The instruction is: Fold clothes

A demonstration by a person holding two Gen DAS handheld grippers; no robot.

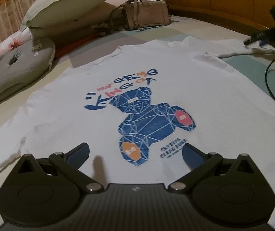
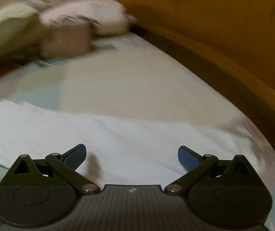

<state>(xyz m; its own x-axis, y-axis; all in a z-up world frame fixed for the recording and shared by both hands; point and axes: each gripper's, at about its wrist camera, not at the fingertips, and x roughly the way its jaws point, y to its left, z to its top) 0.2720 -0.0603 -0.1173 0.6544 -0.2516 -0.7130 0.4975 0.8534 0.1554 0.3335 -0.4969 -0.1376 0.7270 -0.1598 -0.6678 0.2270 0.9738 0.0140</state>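
White T-shirt point(image 1: 156, 77) spread flat, print up, long axis running 6 to 12 o'clock from the left gripper point(image 1: 135, 152) (jaws released, empty). Right gripper point(image 2: 131, 157), also spread wide and empty, hovers over the sleeve point(image 2: 118, 134) at 2 o'clock.

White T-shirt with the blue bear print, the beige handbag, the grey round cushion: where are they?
White T-shirt point(image 1: 204, 88): left wrist view, plain chest fabric.
Beige handbag point(image 1: 147, 15): left wrist view, front panel.
Grey round cushion point(image 1: 22, 65): left wrist view, top face.

A white T-shirt point(image 1: 176, 88) lies spread flat on the bed point(image 1: 243, 61), printed side up. Its print shows a blue faceted bear with orange and red patches and blue lettering. One sleeve point(image 2: 118, 142) stretches out sideways, slightly wrinkled.
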